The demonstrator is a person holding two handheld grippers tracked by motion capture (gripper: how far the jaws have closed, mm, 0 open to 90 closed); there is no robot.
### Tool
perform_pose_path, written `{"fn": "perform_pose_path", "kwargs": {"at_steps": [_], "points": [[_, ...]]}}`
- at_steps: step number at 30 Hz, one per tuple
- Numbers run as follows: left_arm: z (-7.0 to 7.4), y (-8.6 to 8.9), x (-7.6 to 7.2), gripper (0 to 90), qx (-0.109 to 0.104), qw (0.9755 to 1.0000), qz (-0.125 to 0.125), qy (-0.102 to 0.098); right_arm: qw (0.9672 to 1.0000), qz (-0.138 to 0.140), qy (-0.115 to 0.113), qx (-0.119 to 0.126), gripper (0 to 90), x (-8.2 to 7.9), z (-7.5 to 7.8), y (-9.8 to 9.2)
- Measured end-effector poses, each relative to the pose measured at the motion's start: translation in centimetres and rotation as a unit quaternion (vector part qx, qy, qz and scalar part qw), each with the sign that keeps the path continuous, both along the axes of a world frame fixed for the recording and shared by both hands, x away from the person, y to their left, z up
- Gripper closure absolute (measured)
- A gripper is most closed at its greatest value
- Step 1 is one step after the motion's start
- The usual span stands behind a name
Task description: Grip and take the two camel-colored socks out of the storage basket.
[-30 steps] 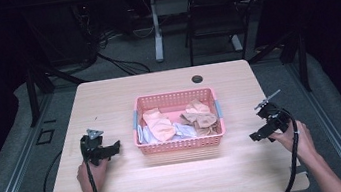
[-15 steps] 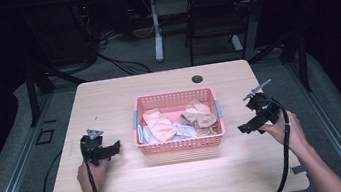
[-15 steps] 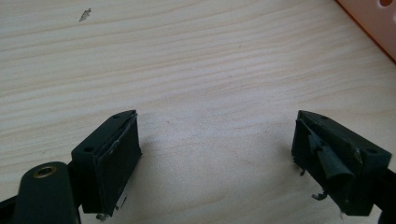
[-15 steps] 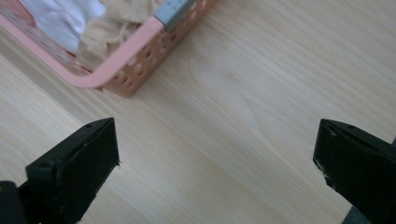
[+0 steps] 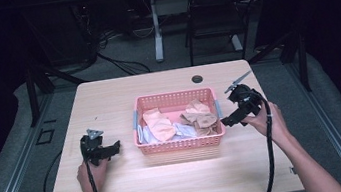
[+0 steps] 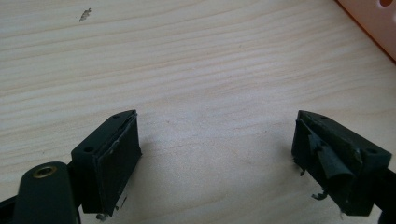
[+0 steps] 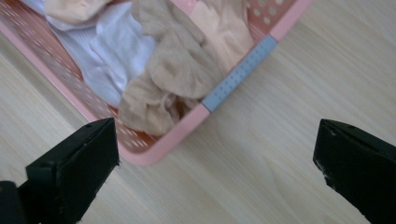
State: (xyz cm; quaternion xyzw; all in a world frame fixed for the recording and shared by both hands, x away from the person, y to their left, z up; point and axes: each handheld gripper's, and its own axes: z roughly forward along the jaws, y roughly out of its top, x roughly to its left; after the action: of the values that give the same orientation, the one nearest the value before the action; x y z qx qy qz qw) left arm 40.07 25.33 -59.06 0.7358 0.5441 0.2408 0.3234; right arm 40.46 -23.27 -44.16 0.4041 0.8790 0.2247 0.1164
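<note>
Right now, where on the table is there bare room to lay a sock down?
Bare wood lies along the near edge of the table, in front of the pink basket, between the two forearms. The far left corner is bare too. Behind the basket, a strip runs up to the round black hole. It is crowded beside the basket, where the left hand-held gripper and right hand-held gripper sit.

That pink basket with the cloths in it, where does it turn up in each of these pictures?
High view: the pink basket sits mid-table, between the two grippers.
Left gripper view: one corner at top right.
Right gripper view: its end fills the upper left.
Shared landmark: the light wooden table.
</note>
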Motion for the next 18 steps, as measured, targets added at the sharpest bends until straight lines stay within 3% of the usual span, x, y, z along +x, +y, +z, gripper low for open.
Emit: {"fn": "perform_pose_path", "kwargs": {"at_steps": [5, 18], "points": [[0.0, 0.0, 0.0, 15.0, 0.0, 1.0, 0.0, 0.0, 0.9998, 0.018, -0.004, -0.004, 0.0, 0.9, 0.2, 2.0], [0.0, 0.0, 0.0, 15.0, 0.0, 1.0, 0.0, 0.0, 0.9987, 0.041, 0.023, -0.017, 1.1, 3.8, -0.8, 6.6]]}}
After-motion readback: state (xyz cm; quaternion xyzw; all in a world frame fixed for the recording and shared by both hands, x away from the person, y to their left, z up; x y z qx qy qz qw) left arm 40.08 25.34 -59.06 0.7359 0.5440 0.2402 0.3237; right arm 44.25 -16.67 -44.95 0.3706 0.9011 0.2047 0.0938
